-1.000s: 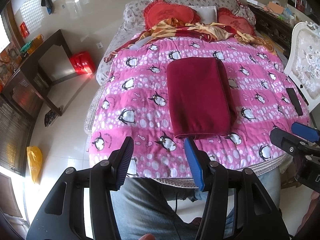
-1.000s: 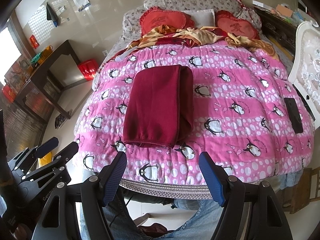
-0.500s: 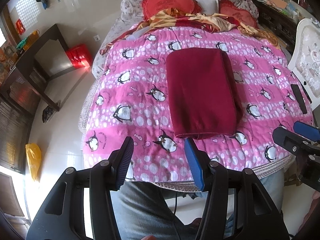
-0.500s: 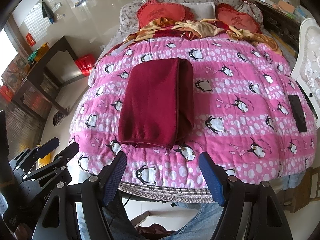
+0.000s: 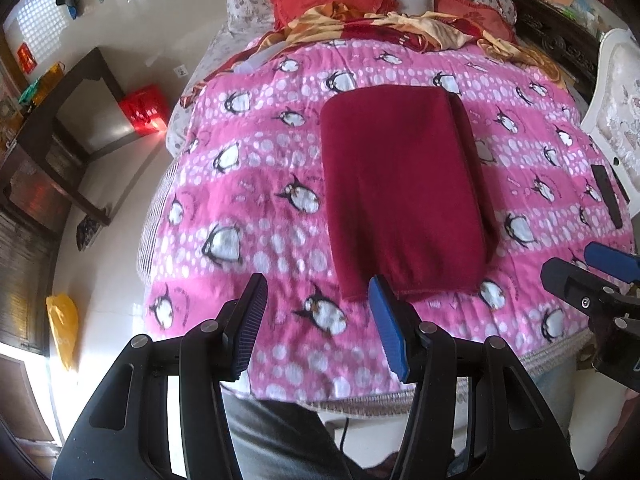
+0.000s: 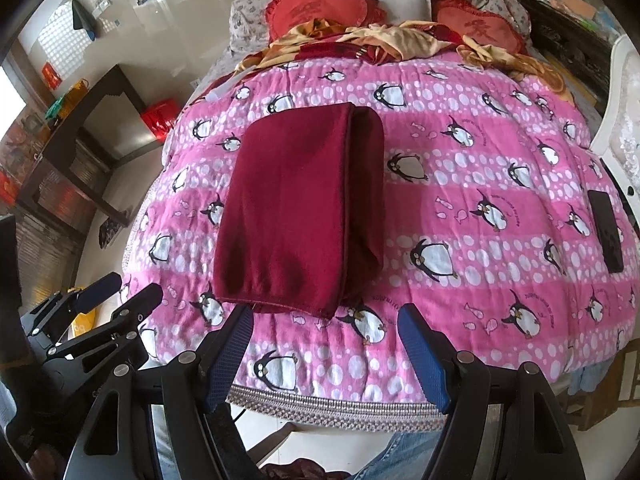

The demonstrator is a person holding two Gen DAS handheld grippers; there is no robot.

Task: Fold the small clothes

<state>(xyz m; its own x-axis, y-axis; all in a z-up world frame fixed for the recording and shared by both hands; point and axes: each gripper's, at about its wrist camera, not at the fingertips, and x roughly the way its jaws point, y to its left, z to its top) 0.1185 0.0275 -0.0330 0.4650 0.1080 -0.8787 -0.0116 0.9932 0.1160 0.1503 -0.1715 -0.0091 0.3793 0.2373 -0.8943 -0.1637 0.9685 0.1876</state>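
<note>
A dark red garment [image 5: 400, 184] lies folded lengthwise on the pink penguin quilt [image 5: 260, 200], its hem toward me; it also shows in the right wrist view [image 6: 296, 208]. My left gripper [image 5: 318, 312] is open and empty just short of the hem's left corner. My right gripper [image 6: 326, 344] is open and empty just below the hem's right part. The right gripper shows at the right edge of the left wrist view [image 5: 588, 272], and the left gripper shows at the lower left of the right wrist view [image 6: 120, 296].
A black phone [image 6: 606, 232] lies on the quilt's right side. Red pillows [image 6: 320, 10] and a crumpled yellow-red cloth [image 6: 380, 40] lie at the bed head. A dark wooden table [image 5: 60, 128] and red bag [image 5: 144, 110] stand left; a white chair [image 5: 616, 112] right.
Both grippers have moved forward over the bed edge toward the garment's near hem. Both stay open. The garment has not moved.
</note>
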